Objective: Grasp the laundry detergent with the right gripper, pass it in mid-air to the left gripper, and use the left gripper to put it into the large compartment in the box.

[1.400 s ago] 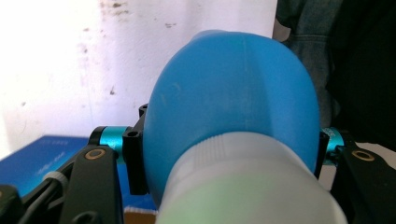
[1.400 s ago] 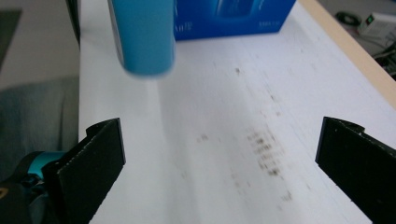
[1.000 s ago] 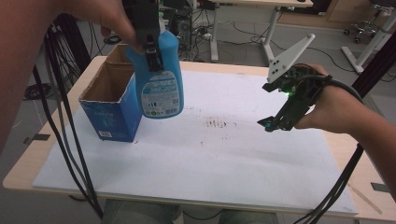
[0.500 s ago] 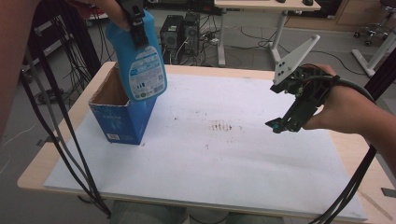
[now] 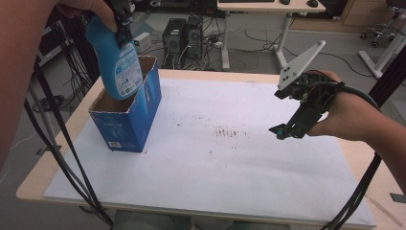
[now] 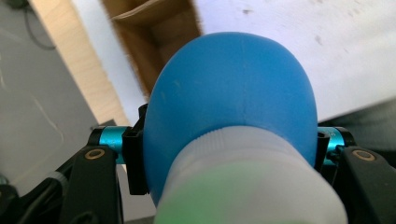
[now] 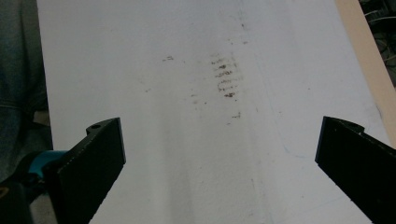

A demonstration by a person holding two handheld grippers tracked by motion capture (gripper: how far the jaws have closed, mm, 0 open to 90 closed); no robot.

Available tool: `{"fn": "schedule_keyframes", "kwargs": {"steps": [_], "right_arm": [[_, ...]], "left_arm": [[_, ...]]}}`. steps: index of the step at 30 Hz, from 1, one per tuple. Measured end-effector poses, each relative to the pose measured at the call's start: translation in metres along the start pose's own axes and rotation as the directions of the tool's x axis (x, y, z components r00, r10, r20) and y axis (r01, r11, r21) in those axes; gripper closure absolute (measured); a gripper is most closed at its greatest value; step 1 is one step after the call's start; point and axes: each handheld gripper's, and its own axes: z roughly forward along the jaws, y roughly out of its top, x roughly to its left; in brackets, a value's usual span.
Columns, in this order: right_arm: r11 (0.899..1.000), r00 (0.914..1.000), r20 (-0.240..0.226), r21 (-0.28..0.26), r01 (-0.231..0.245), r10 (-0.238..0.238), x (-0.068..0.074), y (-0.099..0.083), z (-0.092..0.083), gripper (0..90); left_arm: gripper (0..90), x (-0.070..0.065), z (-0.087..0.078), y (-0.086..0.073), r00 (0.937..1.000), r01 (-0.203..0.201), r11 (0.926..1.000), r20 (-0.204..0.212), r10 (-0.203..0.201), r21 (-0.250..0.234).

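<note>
Since a second earlier, the left gripper (image 5: 123, 21) had carried the blue bottle (image 5: 116, 62) from over the white sheet, beside the box, to above the open cardboard box (image 5: 129, 120) at the worktop's (image 5: 368, 158) left side. Bottle now hung tilted, base dipping into the box mouth. Left fingers (image 6: 133, 163) were clamped on the bottle's shoulder, just below its white cap (image 6: 247, 186). Judged: the bottle was about to go in; only lowering and release seemed left.

Right gripper (image 5: 287, 130) hovered over the sheet's right half as before, its fingers (image 7: 93, 163) spread wide, nothing between them.

Bottle label: white and blue, print too small to read. Box front bore a small white label, also unreadable. Brown smudges marked the sheet's centre.
</note>
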Motion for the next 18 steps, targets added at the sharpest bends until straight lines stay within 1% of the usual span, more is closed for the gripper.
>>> {"fn": "schedule_keyframes", "kwargs": {"steps": [1, 2, 3, 6, 7, 8, 9, 10, 14, 15, 16, 18], "right_arm": [[1.000, 1.0000, -0.002, 0.004, 0.000, 0.000, 0.000, 0.000, 0.000, 0.6], [1.000, 1.0000, -0.001, 0.005, 0.001, -0.001, 0.001, 0.000, 0.001, 0.6], [1.000, 1.0000, -0.004, 0.001, -0.002, 0.002, 0.001, -0.001, 0.001, 0.6], [1.000, 1.0000, -0.003, -0.004, -0.004, 0.004, 0.001, -0.001, 0.000, 0.6], [1.000, 1.0000, -0.003, -0.004, -0.004, 0.004, 0.001, -0.001, 0.000, 0.6], [1.000, 0.9999, -0.005, -0.003, -0.011, 0.011, 0.001, -0.001, -0.001, 0.6], [1.000, 0.9999, -0.005, -0.003, -0.011, 0.011, 0.001, -0.001, -0.001, 0.6], [1.000, 0.9999, -0.005, 0.001, -0.012, 0.012, 0.000, -0.002, 0.000, 0.6], [1.000, 0.9998, -0.006, 0.007, -0.016, 0.016, 0.000, -0.001, 0.001, 0.6], [1.000, 0.9999, -0.003, 0.009, -0.013, 0.013, 0.000, -0.001, 0.002, 0.6], [1.000, 0.9999, -0.003, 0.010, -0.014, 0.014, 0.000, -0.001, 0.002, 0.6], [1.000, 0.9998, -0.007, 0.011, -0.016, 0.016, -0.001, -0.001, 0.003, 0.6]], "left_arm": [[37.9, 0.002, 0.001, 0.000, 0.9999, 0.013, 0.9999, -0.003, -0.013, -0.003], [37.9, 0.006, 0.004, 0.001, 0.9993, 0.036, 0.9993, -0.006, -0.036, -0.010], [37.9, 0.009, 0.006, 0.001, 0.9989, 0.047, 0.9989, -0.006, -0.047, -0.008], [37.9, 0.015, 0.013, 0.002, 0.9979, 0.064, 0.9980, 0.006, -0.064, 0.005], [37.9, 0.015, 0.013, 0.002, 0.9979, 0.064, 0.9980, 0.006, -0.064, 0.005], [37.9, 0.017, 0.019, 0.003, 0.9974, 0.071, 0.9974, 0.013, -0.071, 0.011], [37.9, 0.017, 0.019, 0.003, 0.9974, 0.071, 0.9974, 0.013, -0.071, 0.011], [37.9, 0.019, 0.025, 0.004, 0.9977, 0.067, 0.9974, 0.011, -0.068, 0.026], [37.9, 0.022, 0.038, 0.006, 0.9983, 0.055, 0.9975, 0.016, -0.056, 0.044], [37.9, 0.022, 0.041, 0.007, 0.9991, 0.040, 0.9981, 0.014, -0.040, 0.047], [37.9, 0.022, 0.044, 0.007, 0.9998, 0.013, 0.9984, 0.015, -0.014, 0.054], [37.9, 0.024, 0.054, 0.008, 0.9997, -0.016, 0.9974, 0.022, 0.014, 0.070]]}}
